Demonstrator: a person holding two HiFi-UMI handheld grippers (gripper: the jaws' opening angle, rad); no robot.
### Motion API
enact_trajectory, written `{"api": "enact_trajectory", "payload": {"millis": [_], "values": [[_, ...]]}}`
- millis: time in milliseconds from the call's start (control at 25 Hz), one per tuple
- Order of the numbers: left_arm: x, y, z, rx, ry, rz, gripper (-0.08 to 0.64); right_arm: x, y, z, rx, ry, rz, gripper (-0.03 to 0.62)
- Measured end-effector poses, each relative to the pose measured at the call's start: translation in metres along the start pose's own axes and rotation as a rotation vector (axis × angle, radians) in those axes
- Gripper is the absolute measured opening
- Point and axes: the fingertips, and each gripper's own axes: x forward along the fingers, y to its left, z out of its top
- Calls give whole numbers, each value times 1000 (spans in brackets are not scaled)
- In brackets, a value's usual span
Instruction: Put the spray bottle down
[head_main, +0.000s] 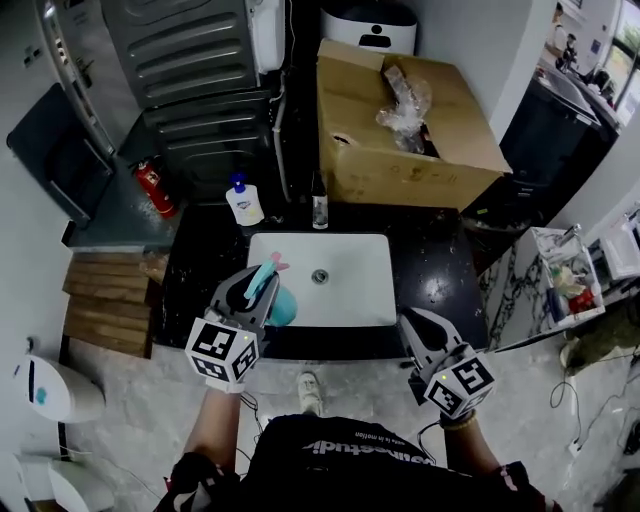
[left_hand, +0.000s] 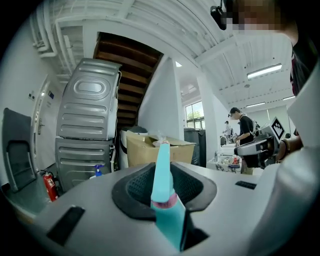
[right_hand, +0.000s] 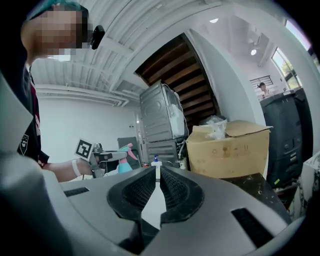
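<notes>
A teal spray bottle (head_main: 275, 297) with a pink trigger is clamped in my left gripper (head_main: 262, 287), over the near left corner of the white sink (head_main: 350, 292). In the left gripper view the bottle (left_hand: 162, 177) stands upright between the dark pads, its neck rising above them. My right gripper (head_main: 413, 322) hangs at the counter's front right, its jaws together with nothing between them (right_hand: 157, 176). From the right gripper view I see the bottle (right_hand: 125, 160) held by the left gripper across the sink.
The sink sits in a black counter (head_main: 440, 265). Behind it stand a white pump bottle (head_main: 243, 200), a small dark bottle (head_main: 319, 208) and a big open cardboard box (head_main: 400, 150). A red fire extinguisher (head_main: 155, 188) and grey appliances (head_main: 195, 60) are at the back left.
</notes>
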Motion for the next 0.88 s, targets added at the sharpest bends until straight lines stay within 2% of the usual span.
{"api": "enact_trajectory", "payload": {"millis": [200, 360, 520, 680, 880], "values": [[74, 62, -9, -21, 17, 17, 100, 71, -9, 27, -22, -4, -29, 43], [130, 101, -23, -8, 30, 26, 100, 107, -12, 35, -26, -16, -44, 42], [187, 132, -48, 17, 63, 31, 100, 128, -27, 33, -20, -2, -64, 43], [234, 160, -80, -6, 92, 65, 100, 143, -56, 26, -19, 27, -70, 41], [281, 182, -90, 21, 85, 116, 100, 161, -85, 21, -8, 86, -46, 43]]}}
